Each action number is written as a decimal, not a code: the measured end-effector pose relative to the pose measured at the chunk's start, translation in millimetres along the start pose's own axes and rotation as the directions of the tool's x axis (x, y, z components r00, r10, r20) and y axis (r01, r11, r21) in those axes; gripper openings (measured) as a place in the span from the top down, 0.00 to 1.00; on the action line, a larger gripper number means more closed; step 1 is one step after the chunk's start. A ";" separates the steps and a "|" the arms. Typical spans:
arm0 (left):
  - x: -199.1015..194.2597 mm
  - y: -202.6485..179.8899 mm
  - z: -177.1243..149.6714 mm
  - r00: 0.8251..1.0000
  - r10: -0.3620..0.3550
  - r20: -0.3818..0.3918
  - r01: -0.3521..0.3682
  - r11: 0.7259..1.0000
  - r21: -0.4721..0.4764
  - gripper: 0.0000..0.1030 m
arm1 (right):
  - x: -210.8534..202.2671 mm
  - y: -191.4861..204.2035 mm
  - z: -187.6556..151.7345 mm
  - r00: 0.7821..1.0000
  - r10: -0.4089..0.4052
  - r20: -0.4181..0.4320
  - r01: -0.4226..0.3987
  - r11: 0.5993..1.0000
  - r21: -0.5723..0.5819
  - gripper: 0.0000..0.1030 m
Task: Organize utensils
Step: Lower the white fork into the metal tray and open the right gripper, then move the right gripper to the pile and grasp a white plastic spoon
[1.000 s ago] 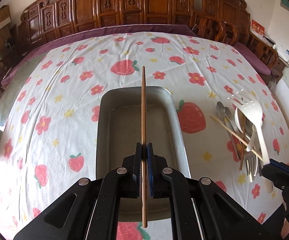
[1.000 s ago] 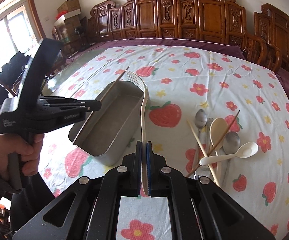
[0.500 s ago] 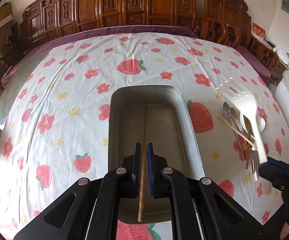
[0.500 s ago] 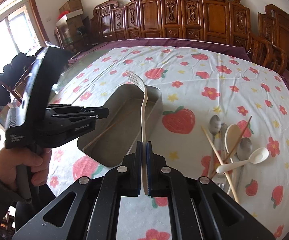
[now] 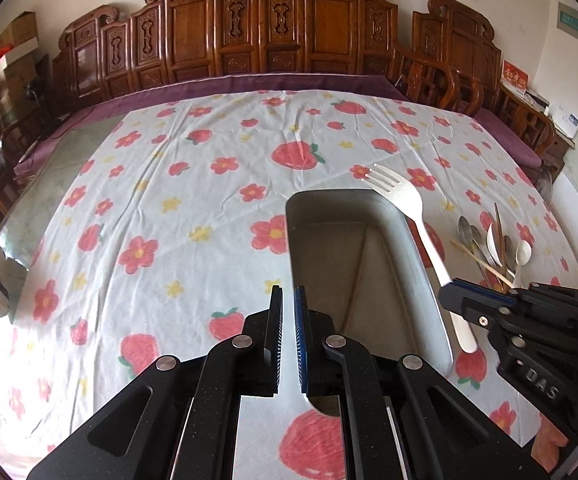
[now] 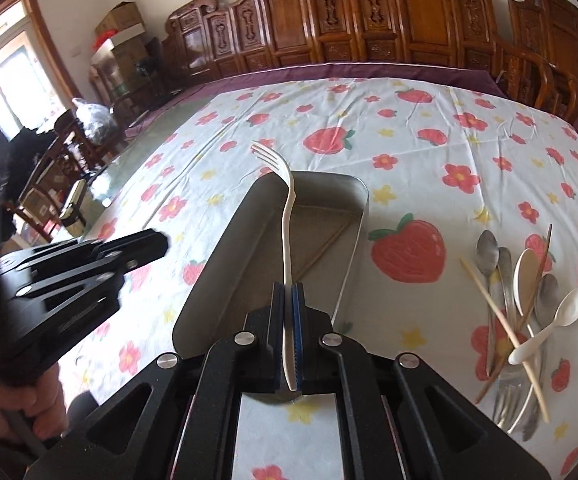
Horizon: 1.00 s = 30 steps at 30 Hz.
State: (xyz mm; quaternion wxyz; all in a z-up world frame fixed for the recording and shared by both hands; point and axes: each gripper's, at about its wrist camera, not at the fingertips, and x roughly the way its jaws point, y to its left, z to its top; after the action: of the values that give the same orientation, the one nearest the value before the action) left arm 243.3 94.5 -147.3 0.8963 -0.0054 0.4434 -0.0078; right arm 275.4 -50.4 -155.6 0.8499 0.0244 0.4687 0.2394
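Utensil sorting under way on a table covered by a strawberry-print cloth (image 5: pixel 193 184). Left gripper (image 5: pixel 287 334) stands parted with nothing between its fingers, positioned over the cloth just beside the left wall of the metal tray (image 5: pixel 425 264). One chopstick (image 5: pixel 355 276) lies loose on the tray floor, running lengthwise at a slight slant; the right wrist view shows it (image 6: pixel 325 246) leaning toward the tray's right wall. Right gripper (image 6: pixel 287 322) is clamped on the handle of a white fork (image 6: pixel 287 216), gripping it near the lower end, with the tines pointing away and raised above the tray's far rim. From the left wrist view the fork (image 5: pixel 417 216) crosses above the tray's right edge. Remaining utensils sit in a pile (image 6: pixel 517 304) on the cloth to the right of the tray, well apart from it: metal spoons, a wooden spoon, a white spoon (image 6: pixel 549 326), chopsticks and metal forks, overlapping one another. Carved wooden chairs (image 5: pixel 273 36) line the far side of the table.
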 end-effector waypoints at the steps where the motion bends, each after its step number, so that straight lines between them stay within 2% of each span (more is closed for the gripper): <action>1: -1.6 2.5 -0.5 1.000 0.002 0.004 -0.002 1.000 0.000 0.95 | 3.1 0.3 1.0 1.000 -0.004 -0.002 0.004 1.000 0.014 0.95; 8: -7.0 11.6 -5.2 1.000 0.000 0.013 0.000 1.000 -0.004 0.95 | 14.7 10.6 3.9 1.000 -0.014 0.001 0.014 1.000 0.014 0.94; 10: -8.4 10.7 -7.2 1.000 -0.001 0.017 0.001 1.000 -0.001 0.95 | 13.2 14.6 1.5 1.000 0.013 0.011 -0.013 1.000 -0.004 0.80; 12: -8.8 9.4 -8.1 1.000 -0.004 0.018 0.004 1.000 0.000 0.95 | 10.2 14.6 -1.0 0.999 0.027 0.017 -0.027 1.000 -0.015 0.77; 17: -9.8 -0.7 -9.7 1.000 -0.014 0.018 0.013 1.000 0.009 0.95 | -7.1 2.4 -6.6 0.998 0.042 0.038 -0.041 0.999 -0.025 0.76; 24: -17.5 -27.6 -12.9 0.998 -0.059 0.030 0.058 0.998 0.032 0.94 | -58.4 -50.2 -26.0 0.995 -0.019 0.096 0.024 0.998 -0.054 0.77; 25: -19.1 -33.0 -13.1 0.997 -0.066 0.034 0.065 0.997 0.036 0.92 | -66.4 -61.7 -29.4 0.994 -0.041 0.104 0.046 0.998 -0.051 0.77; 27: -22.5 -45.1 -13.7 0.995 -0.083 0.048 0.081 0.996 0.047 0.79 | -78.6 -83.2 -35.2 0.991 -0.077 0.113 0.082 0.996 -0.038 0.77; 30: -26.0 -64.5 -15.7 0.992 -0.114 0.058 0.110 0.992 0.061 0.76 | -93.7 -118.0 -44.4 0.986 -0.128 0.111 0.128 0.992 0.006 0.77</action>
State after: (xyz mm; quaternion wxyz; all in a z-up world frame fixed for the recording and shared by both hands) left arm 214.4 30.4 -135.1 0.9074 -0.0047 0.4142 -0.0707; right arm 243.0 -203.2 -138.3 0.8883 0.0072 0.4213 0.1829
